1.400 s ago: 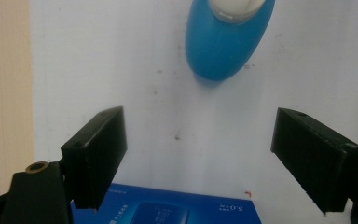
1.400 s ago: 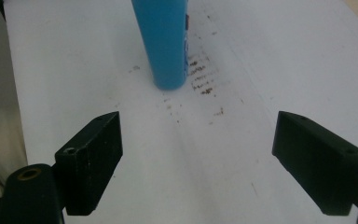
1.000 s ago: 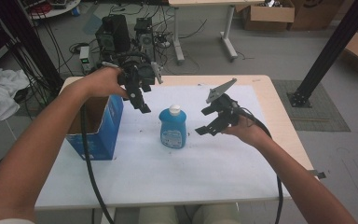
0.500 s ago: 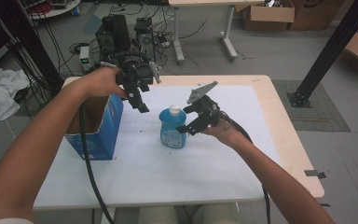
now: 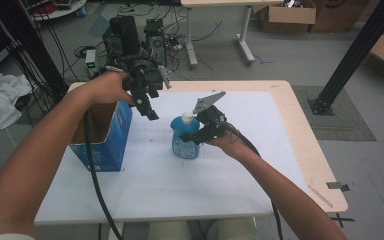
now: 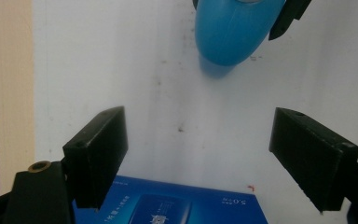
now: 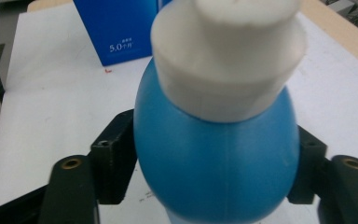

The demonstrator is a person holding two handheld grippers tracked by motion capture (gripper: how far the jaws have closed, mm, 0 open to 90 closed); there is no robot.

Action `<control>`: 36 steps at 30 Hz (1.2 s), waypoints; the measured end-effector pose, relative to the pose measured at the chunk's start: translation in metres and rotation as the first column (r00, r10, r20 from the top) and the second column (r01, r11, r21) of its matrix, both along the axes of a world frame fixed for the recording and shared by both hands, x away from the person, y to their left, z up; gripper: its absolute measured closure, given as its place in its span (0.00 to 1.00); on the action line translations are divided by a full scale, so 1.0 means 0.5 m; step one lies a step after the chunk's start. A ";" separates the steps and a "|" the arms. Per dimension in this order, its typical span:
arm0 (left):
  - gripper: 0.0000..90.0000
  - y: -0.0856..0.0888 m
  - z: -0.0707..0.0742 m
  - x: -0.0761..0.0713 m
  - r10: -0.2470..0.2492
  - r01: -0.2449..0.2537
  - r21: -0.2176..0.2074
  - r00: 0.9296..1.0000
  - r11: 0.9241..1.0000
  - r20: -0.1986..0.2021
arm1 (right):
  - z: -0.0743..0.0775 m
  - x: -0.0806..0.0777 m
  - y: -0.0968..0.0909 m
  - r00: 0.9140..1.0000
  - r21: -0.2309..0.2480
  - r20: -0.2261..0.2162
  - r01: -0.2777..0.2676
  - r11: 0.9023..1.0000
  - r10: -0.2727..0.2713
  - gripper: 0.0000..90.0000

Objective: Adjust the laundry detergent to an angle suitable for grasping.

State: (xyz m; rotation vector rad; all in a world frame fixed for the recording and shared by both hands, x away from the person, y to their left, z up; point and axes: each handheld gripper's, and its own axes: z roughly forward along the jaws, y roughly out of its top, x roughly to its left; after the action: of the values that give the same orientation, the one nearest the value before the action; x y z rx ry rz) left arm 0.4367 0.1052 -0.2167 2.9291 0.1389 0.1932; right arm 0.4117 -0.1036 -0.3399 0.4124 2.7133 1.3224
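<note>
Right gripper (image 5: 200,134) at frame centre: we've just closed its jaws onto the blue plastic bottle with white cap (image 5: 184,136), upright on the white table mat (image 5: 240,165). Left gripper (image 5: 145,102) hangs open above the blue cardboard box (image 5: 102,145), upper left.

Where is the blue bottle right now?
In the high view the blue bottle stands mid-table on the white mat, right of the blue box, between the right gripper jaws, which have just been closing.
</note>
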 end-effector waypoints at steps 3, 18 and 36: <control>0.23 0.002 0.001 0.000 0.000 0.000 -0.004 1.000 1.000 0.001 | 0.002 0.001 -0.002 1.000 0.003 0.008 0.002 1.000 -0.002 0.45; 0.24 0.003 0.000 -0.001 0.010 -0.010 -0.003 1.000 1.000 -0.006 | 0.008 -0.011 -0.004 1.000 0.001 0.012 -0.027 1.000 0.027 0.47; 0.21 -0.001 0.003 -0.003 0.018 -0.018 -0.007 1.000 1.000 0.008 | 0.037 -0.059 -0.062 0.992 -0.036 0.002 -0.129 0.991 0.129 0.47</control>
State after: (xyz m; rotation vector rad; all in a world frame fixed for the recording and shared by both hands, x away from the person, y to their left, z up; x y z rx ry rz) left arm 0.4354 0.1047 -0.2150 2.9208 0.1651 0.2067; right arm 0.3824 -0.1345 -0.3216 0.2334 2.7977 1.3007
